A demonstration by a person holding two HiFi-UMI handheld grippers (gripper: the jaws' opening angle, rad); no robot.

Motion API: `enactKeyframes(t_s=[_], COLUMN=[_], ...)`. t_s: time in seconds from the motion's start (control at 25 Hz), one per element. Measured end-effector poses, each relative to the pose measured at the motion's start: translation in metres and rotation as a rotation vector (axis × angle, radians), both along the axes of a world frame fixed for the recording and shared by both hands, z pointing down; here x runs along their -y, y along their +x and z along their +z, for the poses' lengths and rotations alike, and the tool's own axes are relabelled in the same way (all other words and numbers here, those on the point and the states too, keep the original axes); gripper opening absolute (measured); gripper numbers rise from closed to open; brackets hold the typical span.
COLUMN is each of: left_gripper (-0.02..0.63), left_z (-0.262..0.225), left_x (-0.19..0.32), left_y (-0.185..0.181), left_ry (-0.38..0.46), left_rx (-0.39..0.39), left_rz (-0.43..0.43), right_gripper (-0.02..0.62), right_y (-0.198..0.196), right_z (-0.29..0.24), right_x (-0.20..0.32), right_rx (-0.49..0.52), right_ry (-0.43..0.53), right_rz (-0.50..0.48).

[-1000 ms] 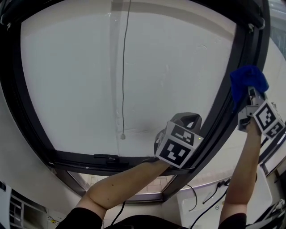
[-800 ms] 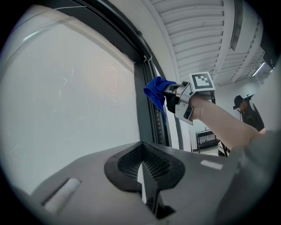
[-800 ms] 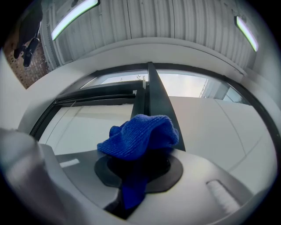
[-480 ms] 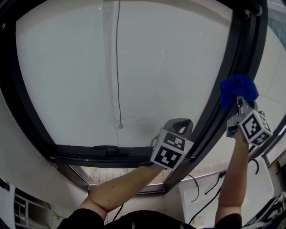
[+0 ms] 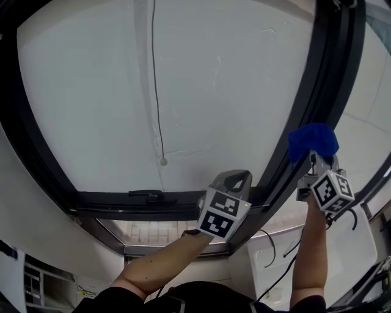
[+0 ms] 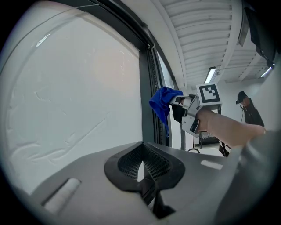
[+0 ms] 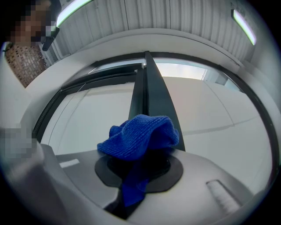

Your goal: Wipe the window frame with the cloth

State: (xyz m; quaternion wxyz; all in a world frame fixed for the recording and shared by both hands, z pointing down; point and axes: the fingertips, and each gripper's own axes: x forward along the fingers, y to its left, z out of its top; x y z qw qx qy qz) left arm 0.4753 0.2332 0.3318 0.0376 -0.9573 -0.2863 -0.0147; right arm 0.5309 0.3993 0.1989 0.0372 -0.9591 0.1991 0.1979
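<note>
There are two grey handheld grippers, the left gripper [image 5: 236,178] and the right gripper [image 5: 316,160], each carrying one black-and-white marker cube [image 5: 221,214]. There is one crumpled blue microfibre cloth [image 5: 313,140], one black metal window frame [image 5: 317,92], and one thin grey pull cord [image 5: 156,92] ending in one small round bead [image 5: 163,161]. Two long ceiling strip lights [image 7: 77,9] show in the right gripper view.
</note>
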Motion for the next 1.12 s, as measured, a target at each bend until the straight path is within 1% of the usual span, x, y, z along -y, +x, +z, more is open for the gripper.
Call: enactKeyframes(t_s=[0.28,0.52,0.76,0.88,1.12], left_gripper=[-0.006,-0.006,-0.006,-0.006,-0.006], left_z=[0.029,0.047,0.066,0.077,0.092], left_x=[-0.001,0.000,0.003,0.002,-0.004], left_y=[-0.003,-0.008,-0.013,-0.015,-0.021], left_ry=[-0.001,-0.009,0.009,0.012,0.032], left_rx=[0.053,0.080,0.112,0.135,0.152], left_rz=[-0.001,-0.007,-0.014,-0.020,-0.007], right_gripper=[0.067,0.067,0.067,0.067,0.067], right_y=[0.003,0.005,0.005,0.005,0.007], right_z=[0.070,0.131,0.181,0.201,0.244], right_x=[-0.002,-0.002,-0.002,-0.001,-0.001], right_rx=[0.062,0.117,0.175,0.198,0.265], right_ry=[0.040,-0.011,-0.015,-0.038,-0.045], right_rz=[0.013,0.027,0.030,0.036,0.058])
